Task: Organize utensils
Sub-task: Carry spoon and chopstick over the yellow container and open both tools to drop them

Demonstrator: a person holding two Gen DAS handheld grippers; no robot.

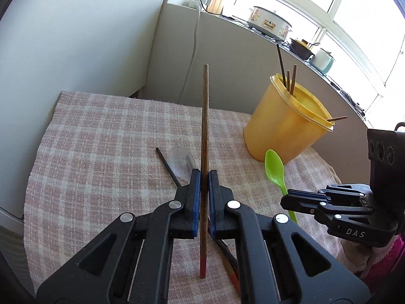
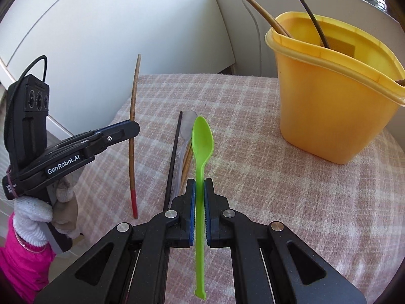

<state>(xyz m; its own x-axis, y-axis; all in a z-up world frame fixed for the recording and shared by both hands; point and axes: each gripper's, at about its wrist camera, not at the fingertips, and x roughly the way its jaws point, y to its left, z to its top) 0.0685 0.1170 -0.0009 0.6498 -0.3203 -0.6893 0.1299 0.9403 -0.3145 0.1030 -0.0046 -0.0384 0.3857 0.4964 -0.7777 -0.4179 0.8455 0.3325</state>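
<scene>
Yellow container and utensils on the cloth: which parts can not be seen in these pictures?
- Yellow container: its inside bottom and the chopsticks' lower ends, hidden by its wall in both views.
- Clear spoon: its handle end, hidden behind the right gripper in the right wrist view.
- Black chopstick: its near end, hidden by the left gripper in the left wrist view.

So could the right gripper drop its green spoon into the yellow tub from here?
Probably yes. The right gripper holds the green spoon above the cloth, and the tub stands open ahead to its right with nothing between; only chopsticks inside.
</scene>
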